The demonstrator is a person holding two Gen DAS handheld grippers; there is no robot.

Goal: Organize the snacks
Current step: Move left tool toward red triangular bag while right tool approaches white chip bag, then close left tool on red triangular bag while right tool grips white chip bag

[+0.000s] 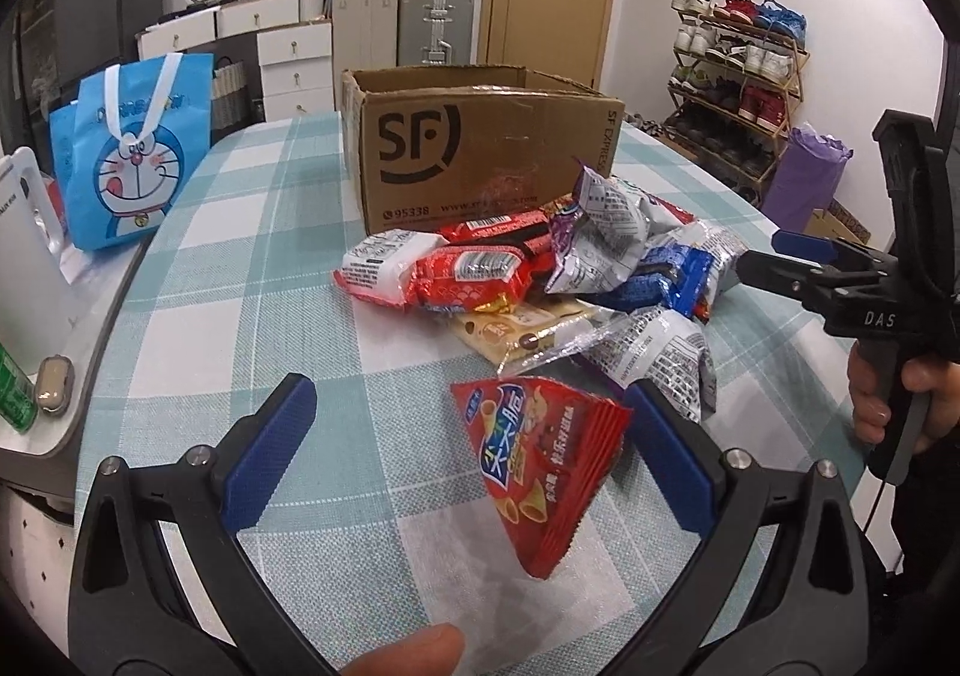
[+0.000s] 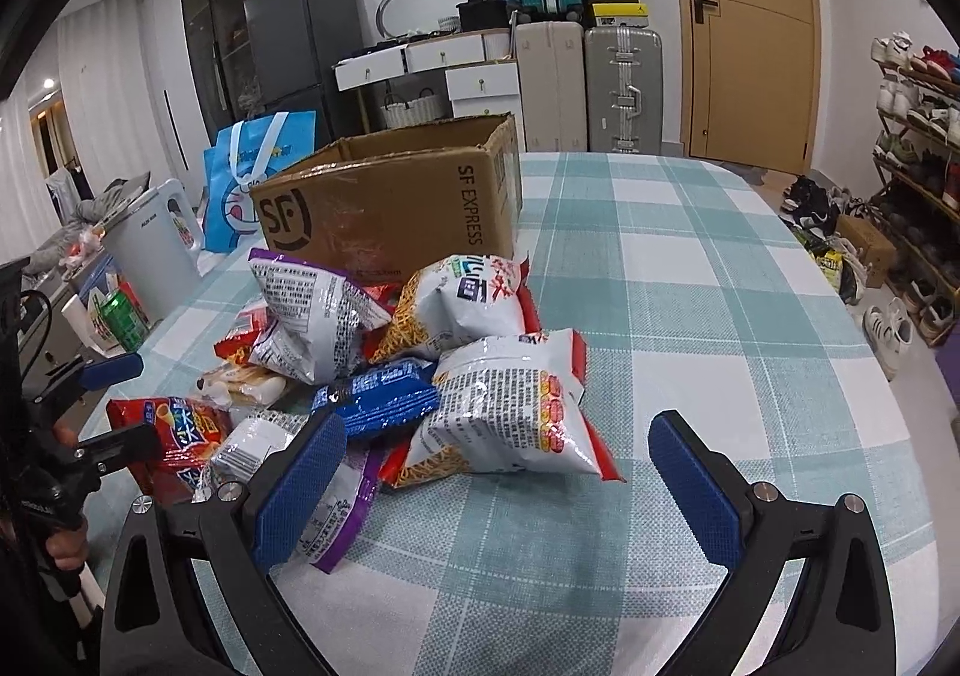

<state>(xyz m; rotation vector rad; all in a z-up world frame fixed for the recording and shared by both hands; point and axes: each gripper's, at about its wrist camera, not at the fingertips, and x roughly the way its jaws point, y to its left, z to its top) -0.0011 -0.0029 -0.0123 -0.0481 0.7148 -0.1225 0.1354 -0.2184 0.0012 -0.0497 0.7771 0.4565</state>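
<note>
Since the red cone-snack packet (image 1: 540, 460) lies apart from the snack pile (image 1: 540, 268), on the side away from the cardboard box (image 1: 480, 147), it is taken as the thing most readily picked first. It is seen between the spread fingers of the left hand-held gripper (image 1: 468, 454), nearer the right-hand pad (image 1: 666, 460) than the other, which it seems to touch or nearly touch; contact cannot be confirmed. Its long axis runs from the pile side down towards the camera, roughly along the fingers, so a closing of the jaws would fall across its narrow width. The left hand-held gripper is released and holds nothing.

The right hand-held gripper (image 2: 498, 472) is likewise released and empty. It is held at the far side of the pile from the red packet, with a white noodle bag (image 2: 510, 406) just ahead between its fingers. The left hand is therefore judged nearer to the red packet.

The box stands open-topped just behind the pile, its mouth unobstructed. Bare checked worktop (image 2: 690, 286) lies broadly to the right of the box. To the left of the box the worktop edge is near, with a blue cartoon bag (image 1: 132, 153) beyond it.
</note>
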